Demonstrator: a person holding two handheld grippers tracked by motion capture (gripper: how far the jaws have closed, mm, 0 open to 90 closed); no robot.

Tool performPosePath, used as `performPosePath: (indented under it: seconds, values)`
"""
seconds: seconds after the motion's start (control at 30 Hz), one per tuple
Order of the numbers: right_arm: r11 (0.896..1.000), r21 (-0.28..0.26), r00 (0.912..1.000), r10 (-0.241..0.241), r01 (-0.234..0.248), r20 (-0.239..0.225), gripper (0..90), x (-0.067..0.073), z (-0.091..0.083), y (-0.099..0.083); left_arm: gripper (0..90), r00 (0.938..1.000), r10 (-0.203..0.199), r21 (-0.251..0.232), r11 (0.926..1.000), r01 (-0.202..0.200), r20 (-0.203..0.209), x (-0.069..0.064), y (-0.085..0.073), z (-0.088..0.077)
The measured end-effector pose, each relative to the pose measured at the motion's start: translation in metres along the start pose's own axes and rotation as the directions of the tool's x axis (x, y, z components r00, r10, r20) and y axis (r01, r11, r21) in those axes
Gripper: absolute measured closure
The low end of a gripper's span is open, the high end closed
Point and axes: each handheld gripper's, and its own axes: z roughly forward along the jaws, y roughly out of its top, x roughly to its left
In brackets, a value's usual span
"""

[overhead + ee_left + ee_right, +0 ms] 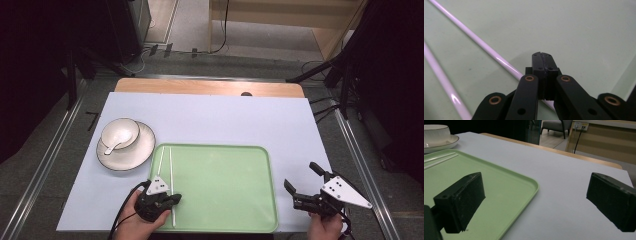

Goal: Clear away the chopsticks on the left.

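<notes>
Green tray [225, 200] bears chopsticks [171, 167] beside left gripper [172, 199].

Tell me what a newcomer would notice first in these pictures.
The big green tray at the near middle of the white table draws the eye, with two thin white chopsticks lying along its left side. The left tongs, shut and holding nothing, sit low over the tray right beside those chopsticks, while the right tongs stand wide open past the tray's right edge. At the far left, a white bowl with a spoon sits on a plate.
</notes>
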Motion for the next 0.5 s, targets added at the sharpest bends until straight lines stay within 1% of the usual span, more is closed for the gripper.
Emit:
performPosePath:
  seconds: [0.07,0.27,0.5]
  values:
    - [1.0,0.0,1.0,-0.001,0.001,0.001,1.6,0.0003,-0.0003,0.0,90.0,0.9999,-0.005,-0.001,1.0,0.005,0.011,0.0004,-0.0004,-0.0003]
    - [1.0,0.0,1.0,0.003,-0.003,0.007,1.6,-0.0011,-0.0011,-0.0004,90.0,1.0,-0.001,0.016,0.9999,0.001,0.005,0.0037,-0.0038,0.0013]
    - [1.0,0.002,0.9999,0.0,0.0,0.011,1.6,-0.0011,-0.0007,-0.0005,90.0,0.9997,-0.013,0.019,0.9998,0.012,0.018,0.0094,-0.0052,-0.001]
